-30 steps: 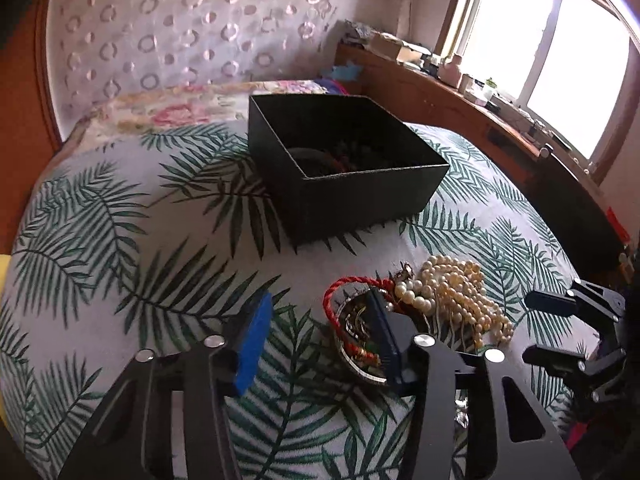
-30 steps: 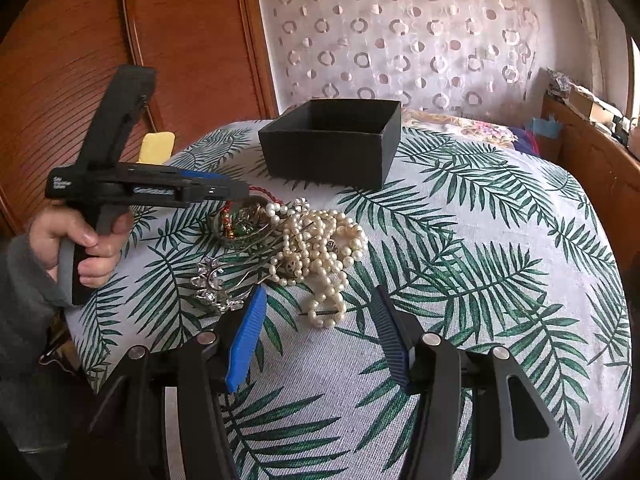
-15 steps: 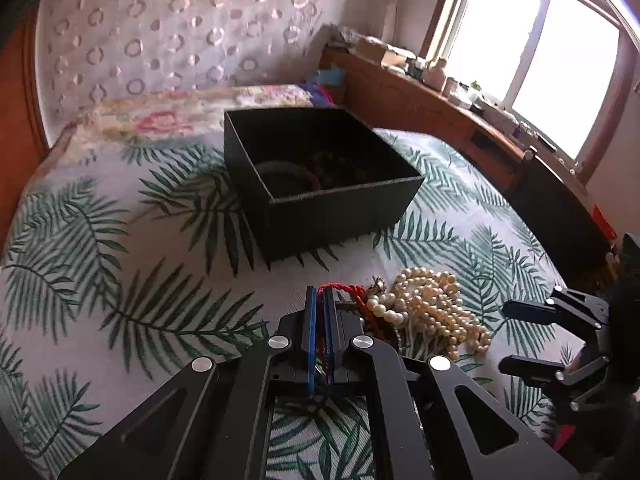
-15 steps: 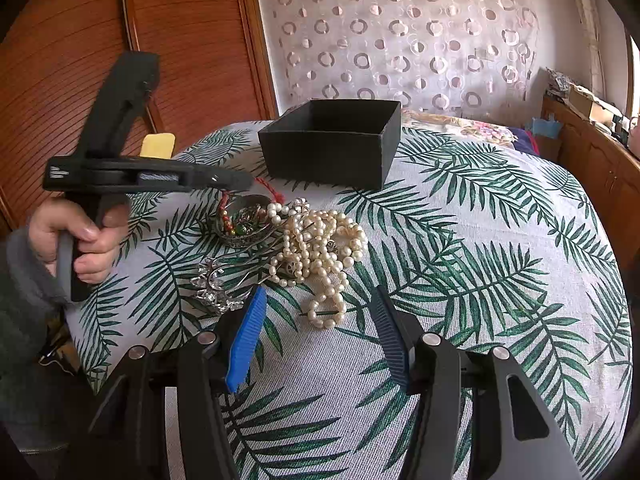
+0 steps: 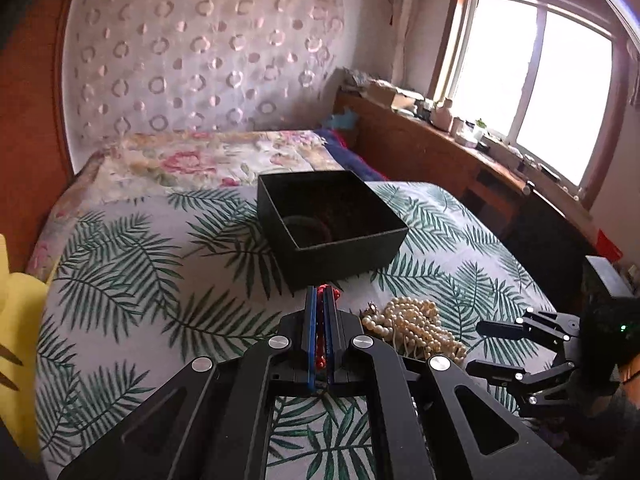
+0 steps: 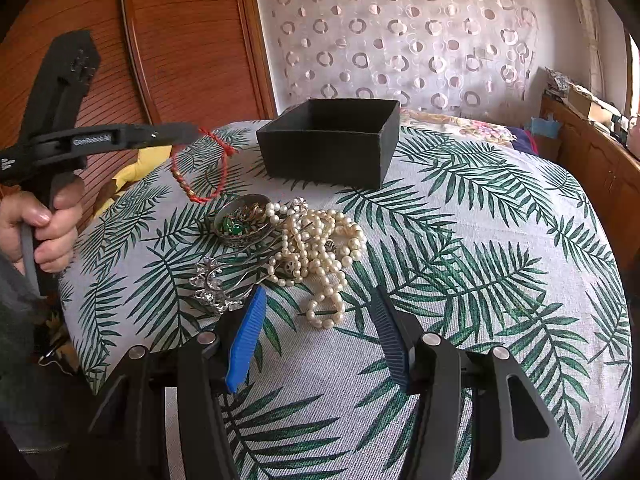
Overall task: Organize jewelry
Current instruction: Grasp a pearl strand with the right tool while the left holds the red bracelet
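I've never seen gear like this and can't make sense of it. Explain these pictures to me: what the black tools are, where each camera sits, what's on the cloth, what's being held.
No robot here: a person holds a two-finger clamp tool in each hand, and each tool carries a wide-angle camera looking along its fingers.

The left tool's camera shows the left gripper shut on a red cord bracelet. The right tool's camera sees that bracelet from the side, dangling above the leaf-print cloth, with the person's left hand squeezing the handle.

The right gripper is open and holds nothing.

On the cloth lie a heap of pearl strands, a small metal dish of trinkets, a sparkly silver piece and an open black box, apparently where the jewelry goes.
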